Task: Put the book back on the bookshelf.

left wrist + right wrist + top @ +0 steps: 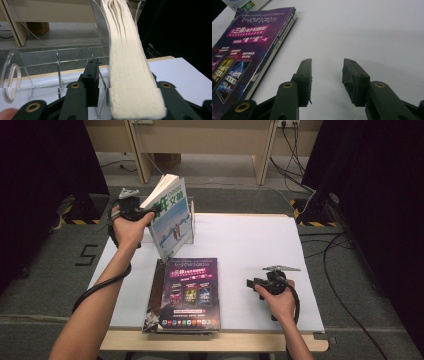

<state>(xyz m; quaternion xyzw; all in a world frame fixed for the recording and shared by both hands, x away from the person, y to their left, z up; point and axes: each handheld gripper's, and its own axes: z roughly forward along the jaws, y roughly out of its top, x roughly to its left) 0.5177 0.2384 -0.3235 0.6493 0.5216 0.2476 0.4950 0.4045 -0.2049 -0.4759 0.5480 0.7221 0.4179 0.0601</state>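
A thick book (171, 215) with a pale blue and green cover stands tilted in a clear acrylic rack (192, 222) at the table's far left. My left gripper (150, 212) reaches around its page edge (130, 75). In the left gripper view the left finger (91, 75) stands a small gap off the pages, and the other finger is hidden behind the book, so the gripper is open. My right gripper (254, 284) rests low over the white table top (250, 245), open and empty (327, 75).
A purple-covered book (189, 292) lies flat on another book near the front edge, left of the right gripper; its spine shows in the right gripper view (274, 45). The rack's clear dividers (58, 70) stand left of the book. Cables lie on the floor beyond the table.
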